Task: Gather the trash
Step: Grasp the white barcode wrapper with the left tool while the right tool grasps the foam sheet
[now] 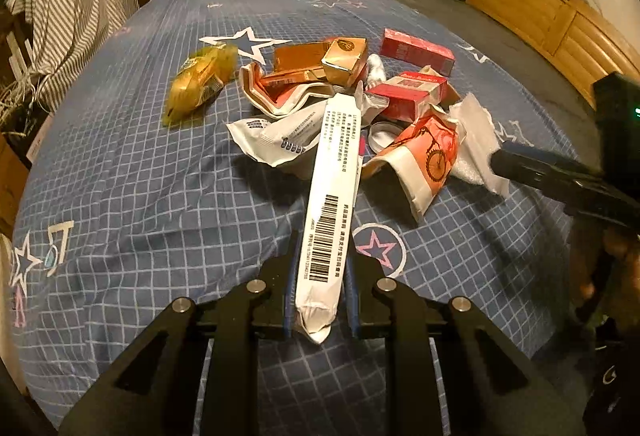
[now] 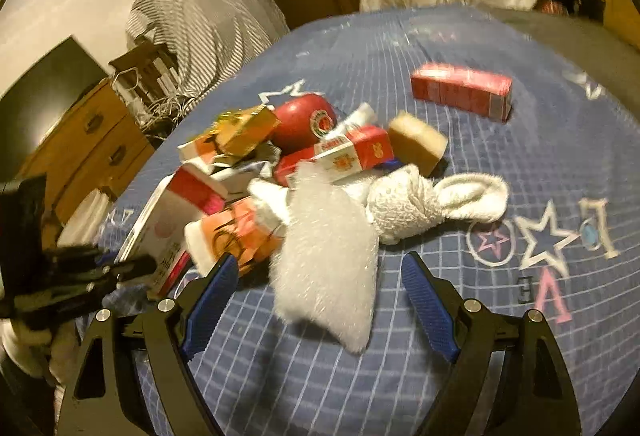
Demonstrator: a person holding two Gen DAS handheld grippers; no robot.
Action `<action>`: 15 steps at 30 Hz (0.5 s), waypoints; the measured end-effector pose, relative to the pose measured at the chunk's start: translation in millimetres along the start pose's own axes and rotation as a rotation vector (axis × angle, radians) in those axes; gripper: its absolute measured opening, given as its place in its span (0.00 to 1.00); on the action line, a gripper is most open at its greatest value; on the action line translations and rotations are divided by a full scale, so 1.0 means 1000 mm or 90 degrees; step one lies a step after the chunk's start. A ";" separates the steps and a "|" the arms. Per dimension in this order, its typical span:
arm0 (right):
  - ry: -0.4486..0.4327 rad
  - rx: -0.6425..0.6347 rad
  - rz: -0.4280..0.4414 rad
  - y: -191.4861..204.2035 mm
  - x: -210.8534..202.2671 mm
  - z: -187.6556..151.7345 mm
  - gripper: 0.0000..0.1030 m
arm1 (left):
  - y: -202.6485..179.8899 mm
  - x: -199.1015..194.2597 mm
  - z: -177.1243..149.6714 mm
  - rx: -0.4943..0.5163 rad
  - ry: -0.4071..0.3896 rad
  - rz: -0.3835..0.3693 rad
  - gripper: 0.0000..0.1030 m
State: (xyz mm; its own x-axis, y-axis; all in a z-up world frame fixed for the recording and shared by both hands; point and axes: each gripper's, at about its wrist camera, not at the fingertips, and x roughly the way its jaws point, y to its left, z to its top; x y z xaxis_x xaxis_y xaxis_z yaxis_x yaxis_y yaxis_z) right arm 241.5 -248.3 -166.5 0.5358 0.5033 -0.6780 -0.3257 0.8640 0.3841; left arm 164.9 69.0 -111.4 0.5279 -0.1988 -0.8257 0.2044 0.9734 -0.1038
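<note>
We find the trash heaped near the middle of the bed (image 1: 120, 176), on a blue checked cover printed with stars. Our left gripper (image 1: 320, 276) has its blue-padded fingers (image 1: 289, 292) clenched on a long white wrapper with a barcode (image 1: 326, 232); the wrapper's crumpled near end sits between the pads, and its far end reaches up over the heap.

Around that far end we see a crumpled white pouch (image 1: 276, 140), an orange-and-white bicycle-print carton (image 1: 424, 160), two red boxes (image 1: 412, 94), a third red box (image 1: 416, 50) a little apart, a gold carton (image 1: 344, 58) and a yellow foil wrapper (image 1: 198, 80) off to the left of the pile.

Our right gripper (image 2: 320, 300) stands released, its fingers (image 2: 428, 308) wide apart above the bed cover. A white bubble-wrap bag (image 2: 324, 268) lies between them, and the pads do not press on it. Behind the bag lie a white terry towel (image 2: 420, 204), a tan block (image 2: 416, 144), a red round item with a label (image 2: 304, 120) and more cartons. The right wrist view is blurred.

Beyond the bed we note striped fabric (image 1: 76, 8), a wooden headboard (image 1: 560, 24) and a wooden drawer unit (image 2: 92, 144).
</note>
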 end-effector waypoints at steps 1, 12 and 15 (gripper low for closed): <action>0.007 0.018 0.009 -0.005 0.006 0.001 0.82 | 0.001 0.000 0.000 -0.002 0.000 -0.001 0.17; -0.041 0.001 -0.008 0.007 -0.003 -0.009 0.50 | -0.004 -0.008 -0.010 -0.032 -0.046 0.011 0.16; -0.092 -0.033 -0.032 0.029 -0.029 -0.018 0.50 | -0.008 -0.022 -0.015 -0.046 -0.084 0.030 0.16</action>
State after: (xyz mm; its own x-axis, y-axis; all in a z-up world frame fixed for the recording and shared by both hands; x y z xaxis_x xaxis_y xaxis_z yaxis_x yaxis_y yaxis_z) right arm 202.3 -237.7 -147.0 0.6573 0.4596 -0.5973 -0.3339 0.8881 0.3160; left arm 139.7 67.4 -100.5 0.6396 -0.1619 -0.7515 0.1195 0.9866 -0.1109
